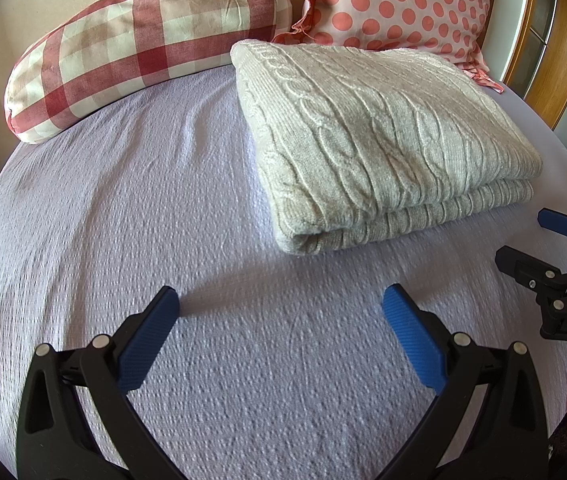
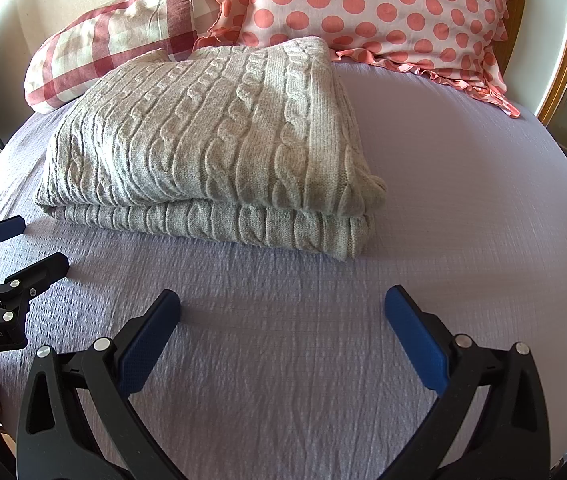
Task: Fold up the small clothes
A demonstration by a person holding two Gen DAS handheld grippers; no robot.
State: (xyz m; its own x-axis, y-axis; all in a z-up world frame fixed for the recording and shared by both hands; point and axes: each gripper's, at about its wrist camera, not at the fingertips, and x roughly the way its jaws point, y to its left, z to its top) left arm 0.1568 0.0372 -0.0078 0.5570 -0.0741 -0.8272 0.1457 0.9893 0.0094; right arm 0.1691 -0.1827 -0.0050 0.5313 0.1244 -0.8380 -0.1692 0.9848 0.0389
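Bed [image 1: 123, 208] carries folded sweater [image 1: 383, 140]; left gripper [image 1: 281, 308] and right gripper [image 2: 282, 308], fingers wide and empty, hover clear, likely finished.

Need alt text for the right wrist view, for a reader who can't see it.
A folded grey cable-knit sweater lies on a lilac bedspread, with the right gripper open and empty in front of it. The left gripper, also open, shows at the left edge. A checked pillow and a polka-dot pillow sit behind the sweater.

sweater [image 2: 211, 140] | grey cable-knit | folded, two layers | flat on lilac bedspread [image 2: 463, 200]
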